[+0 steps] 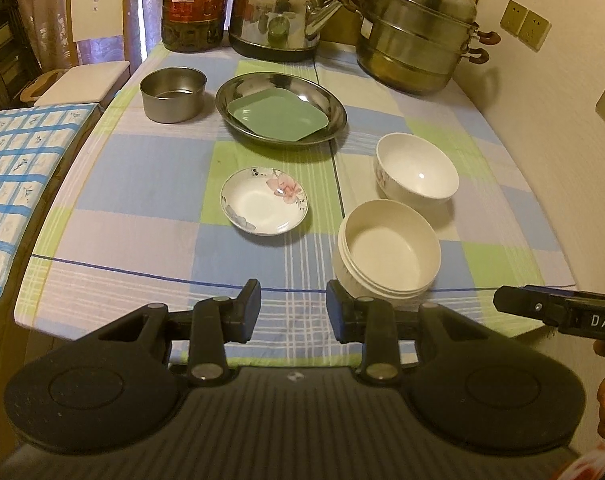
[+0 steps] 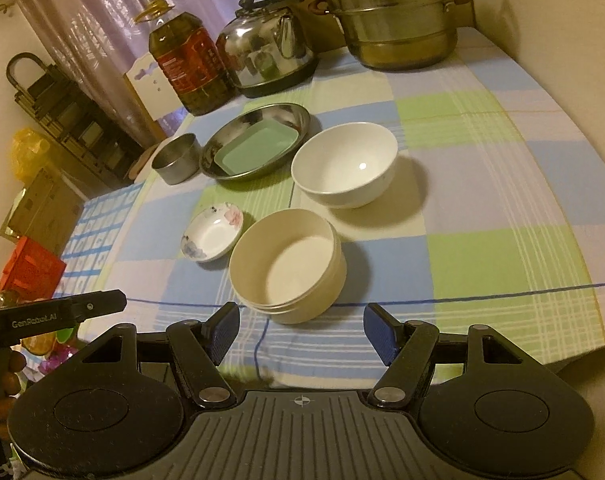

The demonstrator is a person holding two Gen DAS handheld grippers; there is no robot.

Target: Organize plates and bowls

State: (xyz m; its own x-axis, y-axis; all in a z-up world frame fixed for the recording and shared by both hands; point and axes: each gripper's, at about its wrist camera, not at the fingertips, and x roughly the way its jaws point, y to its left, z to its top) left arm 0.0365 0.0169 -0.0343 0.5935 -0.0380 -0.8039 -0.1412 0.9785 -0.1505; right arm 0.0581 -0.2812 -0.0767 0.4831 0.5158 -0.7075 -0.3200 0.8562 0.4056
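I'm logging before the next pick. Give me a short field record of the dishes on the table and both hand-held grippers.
surface: table with checked cloth
steel plate: holds green square plate
steel cup: left of steel plate, apart
floral saucer: alone, centre
white bowl: upright, empty
cream bowl: nearest, empty, close beside white bowl
left hand-held gripper: open, empty
right hand-held gripper: open, empty, before cream bowl
back row: oil bottle, kettle, steamer pot
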